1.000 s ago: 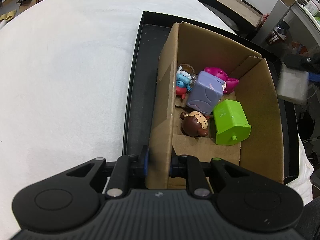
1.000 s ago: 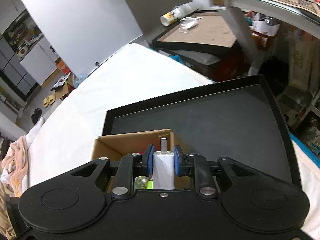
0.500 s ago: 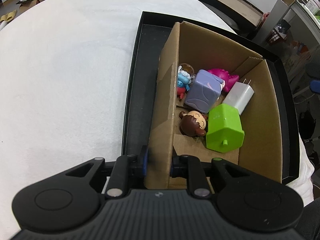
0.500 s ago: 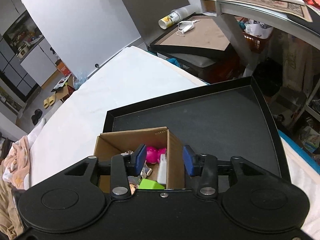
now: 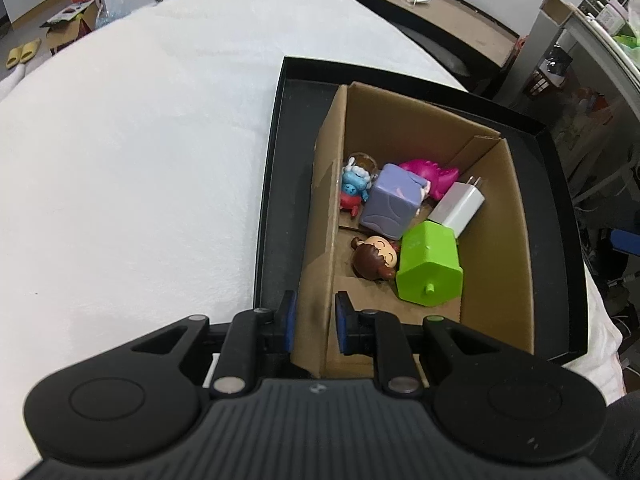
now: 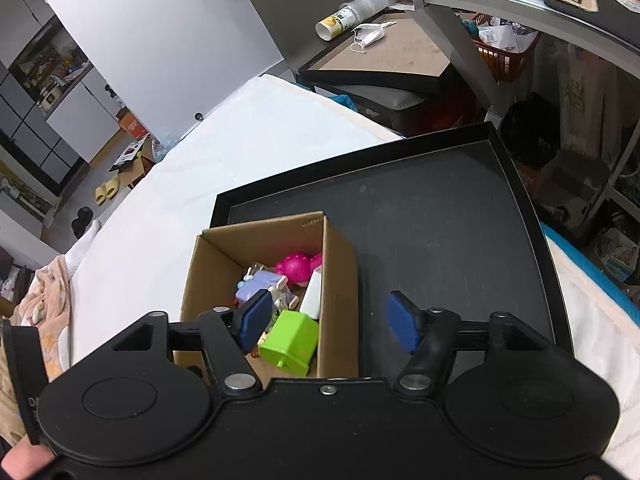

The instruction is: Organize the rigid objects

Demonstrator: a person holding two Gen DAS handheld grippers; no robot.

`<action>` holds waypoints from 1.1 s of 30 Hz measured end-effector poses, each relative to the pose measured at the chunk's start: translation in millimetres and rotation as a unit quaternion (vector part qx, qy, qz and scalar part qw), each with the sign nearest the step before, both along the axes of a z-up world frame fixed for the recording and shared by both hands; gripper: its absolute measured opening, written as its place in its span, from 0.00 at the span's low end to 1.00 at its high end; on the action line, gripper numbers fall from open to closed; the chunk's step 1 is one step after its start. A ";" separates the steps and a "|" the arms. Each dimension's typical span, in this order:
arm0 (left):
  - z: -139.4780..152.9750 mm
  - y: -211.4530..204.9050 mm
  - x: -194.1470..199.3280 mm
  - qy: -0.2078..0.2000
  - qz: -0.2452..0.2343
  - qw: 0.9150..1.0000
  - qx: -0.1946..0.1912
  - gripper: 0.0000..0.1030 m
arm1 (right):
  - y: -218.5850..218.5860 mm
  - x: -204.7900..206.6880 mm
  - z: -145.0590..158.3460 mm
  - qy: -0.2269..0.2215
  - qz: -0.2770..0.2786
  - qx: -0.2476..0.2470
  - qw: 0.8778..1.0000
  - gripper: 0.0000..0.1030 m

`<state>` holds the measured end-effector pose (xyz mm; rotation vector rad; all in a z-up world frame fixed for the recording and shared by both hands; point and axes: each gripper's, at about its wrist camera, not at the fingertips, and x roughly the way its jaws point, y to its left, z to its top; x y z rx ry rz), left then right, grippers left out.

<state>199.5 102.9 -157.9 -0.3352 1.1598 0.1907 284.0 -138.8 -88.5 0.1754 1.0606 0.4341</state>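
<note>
A cardboard box (image 5: 504, 240) stands in a black tray (image 5: 276, 184) on a white bed. My left gripper (image 5: 314, 322) is shut on the box's near left wall. Inside lie a white charger (image 5: 460, 206), a green block (image 5: 430, 268), a purple cube (image 5: 392, 200), a pink toy (image 5: 430, 174), a brown-haired figure (image 5: 374, 258) and a blue figure (image 5: 354, 188). My right gripper (image 6: 326, 322) is open and empty above the box (image 6: 340, 292); the charger (image 6: 312, 294) and green block (image 6: 290, 342) show below it.
The tray's dark floor (image 6: 440, 232) stretches right of the box. The white bed cover (image 5: 140, 160) lies left of the tray. A low table (image 6: 392, 56) with a bottle and a mask stands behind the bed. Shelves and clutter stand at the right.
My right gripper has opened and let go of the white charger, which now lies in the box against the green block. The right gripper has lifted and opened wider. The left gripper stays shut on the wall.
</note>
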 end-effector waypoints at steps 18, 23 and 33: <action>67.3 -29.4 -45.4 -0.050 -0.007 0.999 0.018 0.20 | -24.3 -51.8 31.5 -0.036 -0.012 0.016 0.999 0.91; 83.4 -36.7 -61.2 -0.054 -0.008 0.998 0.023 0.25 | -32.4 -70.1 41.4 -0.042 -0.015 0.015 0.999 0.98; 111.9 -63.3 -93.2 -0.087 -0.023 0.995 0.048 0.68 | -47.0 -111.1 62.5 -0.071 -0.015 -0.003 0.997 1.00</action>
